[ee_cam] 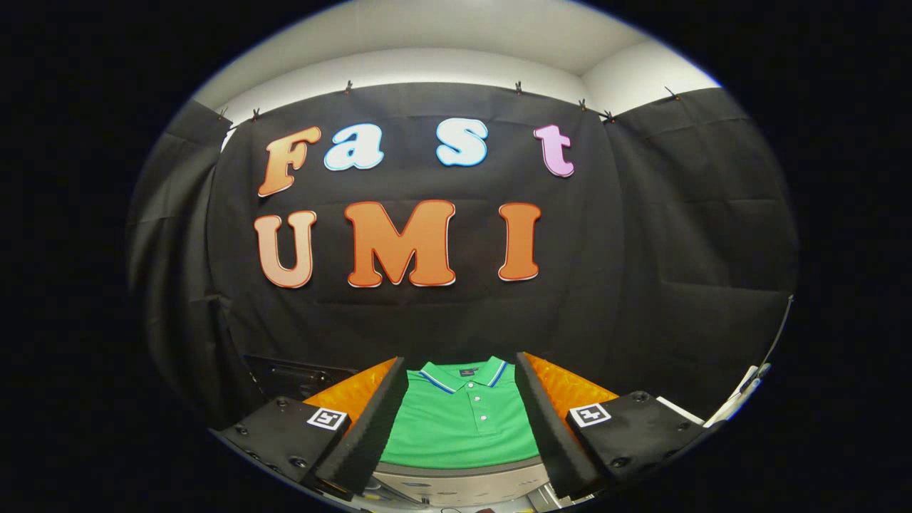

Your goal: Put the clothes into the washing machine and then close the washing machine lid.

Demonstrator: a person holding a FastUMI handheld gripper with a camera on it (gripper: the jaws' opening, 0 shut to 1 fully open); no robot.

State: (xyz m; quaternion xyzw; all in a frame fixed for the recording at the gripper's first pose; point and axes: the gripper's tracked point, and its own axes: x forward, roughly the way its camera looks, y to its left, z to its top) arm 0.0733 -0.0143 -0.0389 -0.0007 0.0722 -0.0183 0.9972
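A green polo shirt (463, 417) with a blue-and-white trimmed collar and white buttons lies flat ahead, seen in the gap between my two fingers. My gripper (462, 427) is open, its fingers spread wide on either side of the shirt's view and pressing on nothing. The shirt rests on a pale surface whose front edge (456, 476) shows just below it. A grey-white appliance panel (456, 491) sits under that edge; whether it is the washing machine I cannot tell.
Black cloth (677, 271) walls the booth behind and on both sides of the shirt. A dark box-like object (296, 374) stands to the left beyond the left finger. A white object with a cable (744, 395) lies at the far right.
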